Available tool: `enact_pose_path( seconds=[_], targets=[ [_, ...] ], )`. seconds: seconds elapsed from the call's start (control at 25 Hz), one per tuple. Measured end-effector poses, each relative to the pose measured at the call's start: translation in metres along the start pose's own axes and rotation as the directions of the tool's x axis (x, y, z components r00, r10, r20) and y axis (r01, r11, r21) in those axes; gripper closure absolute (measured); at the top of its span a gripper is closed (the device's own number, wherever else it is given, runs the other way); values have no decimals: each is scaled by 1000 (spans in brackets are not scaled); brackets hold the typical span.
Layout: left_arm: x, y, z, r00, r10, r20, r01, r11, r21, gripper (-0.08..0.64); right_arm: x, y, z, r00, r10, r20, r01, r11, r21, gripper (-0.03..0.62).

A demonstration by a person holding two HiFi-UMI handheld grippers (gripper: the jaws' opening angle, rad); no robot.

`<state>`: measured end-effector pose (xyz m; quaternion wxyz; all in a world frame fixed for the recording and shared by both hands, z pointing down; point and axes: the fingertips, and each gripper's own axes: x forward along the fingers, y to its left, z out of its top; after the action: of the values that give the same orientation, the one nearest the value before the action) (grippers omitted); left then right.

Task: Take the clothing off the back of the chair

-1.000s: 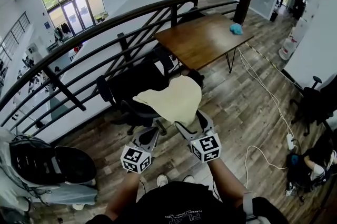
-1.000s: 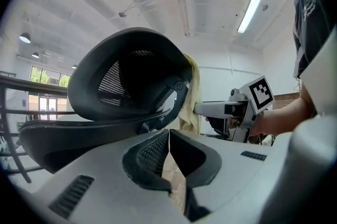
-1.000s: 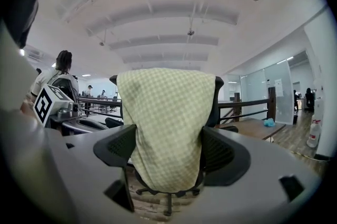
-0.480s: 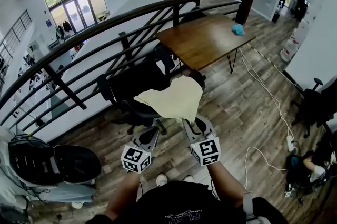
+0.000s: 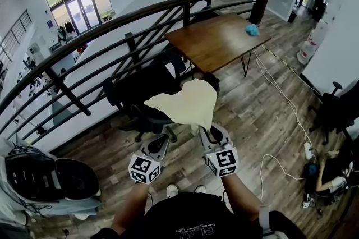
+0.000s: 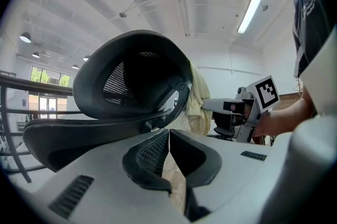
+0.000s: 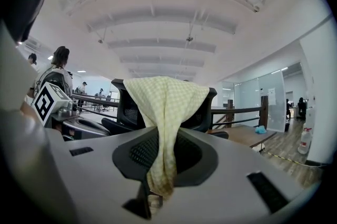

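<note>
A pale yellow checked garment (image 5: 188, 104) hangs over the back of a black office chair (image 5: 140, 92). My right gripper (image 5: 208, 132) is at its lower edge; its jaws have just been closing with the fabric between them. In the right gripper view the garment (image 7: 166, 107) runs down from the chair back (image 7: 202, 104) into the right gripper (image 7: 160, 165), pinched there. My left gripper (image 5: 160, 142) hovers just left of it, shut with nothing held. In the left gripper view the left gripper (image 6: 169, 136) has its jaws meeting below the chair's backrest (image 6: 131, 75).
Beyond the chair stands a wooden table (image 5: 216, 41) with a teal object (image 5: 252, 31), and a dark railing (image 5: 140, 13) runs behind. A white cable (image 5: 280, 97) trails over the plank floor. Another black chair (image 5: 336, 109) stands right; a black bag (image 5: 56, 176) lies left.
The right gripper's jaws have closed from wide apart onto the garment's lower edge. The left gripper has stayed where it was.
</note>
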<state>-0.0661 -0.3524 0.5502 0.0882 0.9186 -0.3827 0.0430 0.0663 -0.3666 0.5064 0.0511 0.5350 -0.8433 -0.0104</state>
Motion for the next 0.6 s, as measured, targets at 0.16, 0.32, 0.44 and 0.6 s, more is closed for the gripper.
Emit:
enact_pose_path(
  seconds=[0.16, 0.32, 0.44, 0.6],
  targets=[
    [-8, 1, -1, 1000, -9, -4, 9, 1000, -1, 546, -6, 4, 1, 1000, -15, -4, 15, 1000, 0, 522],
    [-16, 4, -5, 1000, -30, -8, 30, 1000, -3, 546, -15, 11, -4, 999, -40, -3, 40, 999, 5, 522],
    [-23, 4, -8, 999, -51, -13, 50, 999, -3, 546, -21, 15, -7, 998, -62, -4, 62, 998, 5, 522],
    [-30, 2, -15, 997, -77, -24, 77, 997, 0, 546, -32, 19, -12, 995, -103, -9, 103, 995, 7, 522]
  ],
)
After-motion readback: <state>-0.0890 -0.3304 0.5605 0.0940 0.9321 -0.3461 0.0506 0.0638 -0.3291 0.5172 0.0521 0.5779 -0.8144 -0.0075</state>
